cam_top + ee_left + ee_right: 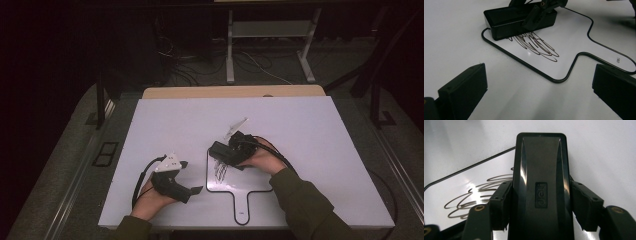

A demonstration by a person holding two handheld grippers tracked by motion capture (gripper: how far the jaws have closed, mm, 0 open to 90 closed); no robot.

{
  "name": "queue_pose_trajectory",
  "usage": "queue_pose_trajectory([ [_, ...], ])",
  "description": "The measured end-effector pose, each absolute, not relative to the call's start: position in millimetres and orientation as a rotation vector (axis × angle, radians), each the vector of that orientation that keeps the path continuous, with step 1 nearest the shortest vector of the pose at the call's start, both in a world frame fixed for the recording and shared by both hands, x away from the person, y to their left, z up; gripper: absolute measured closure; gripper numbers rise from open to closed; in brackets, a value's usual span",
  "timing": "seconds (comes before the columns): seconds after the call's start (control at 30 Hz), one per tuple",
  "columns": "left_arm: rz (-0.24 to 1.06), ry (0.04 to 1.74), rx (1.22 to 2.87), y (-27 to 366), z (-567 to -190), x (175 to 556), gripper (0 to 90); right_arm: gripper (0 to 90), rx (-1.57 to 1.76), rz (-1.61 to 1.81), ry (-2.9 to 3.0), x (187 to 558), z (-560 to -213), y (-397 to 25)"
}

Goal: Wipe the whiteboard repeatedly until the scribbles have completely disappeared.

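The right gripper [539,212] clamped the black eraser [540,177] across its long sides, a light, rigid, slick-topped block resting on the small whiteboard [574,37] over the scribble [536,46], while the left gripper [176,176] sat open nearby.

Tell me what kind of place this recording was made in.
Probably a lab or workshop recording station: a white table in a dark room, loose cables on the floor behind, and metal stand legs beyond the table.

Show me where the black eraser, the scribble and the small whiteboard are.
black eraser [541,190]: right gripper view, its glossy top face.
scribble [536,46]: left gripper view, middle of the loops.
small whiteboard [241,206]: high view, its handle.
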State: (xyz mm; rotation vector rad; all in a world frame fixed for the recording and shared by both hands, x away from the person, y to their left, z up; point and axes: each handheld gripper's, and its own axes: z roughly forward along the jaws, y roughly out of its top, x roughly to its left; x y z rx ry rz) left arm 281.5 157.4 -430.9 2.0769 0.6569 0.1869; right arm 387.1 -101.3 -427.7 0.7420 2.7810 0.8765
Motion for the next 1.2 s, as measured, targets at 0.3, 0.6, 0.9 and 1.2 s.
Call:
queue_pose_trajectory([
  [0.3, 0.189, 0.654, 2.075, 158, -430, 281, 0.0, 38.5, 0.730, 0.849, 2.790, 390, -424, -94],
  [0.6, 0.189, 0.655, 2.075, 157, -431, 281, 0.0, 38.7, 0.698, 0.825, 2.799, 387, -423, -93],
  [0.9, 0.191, 0.651, 2.080, 158, -430, 281, 0.0, 38.8, 0.638, 0.801, 2.821, 379, -422, -90],
  [1.2, 0.190, 0.655, 2.076, 158, -430, 281, 0.0, 38.8, 0.576, 0.795, 2.862, 367, -421, -86],
])
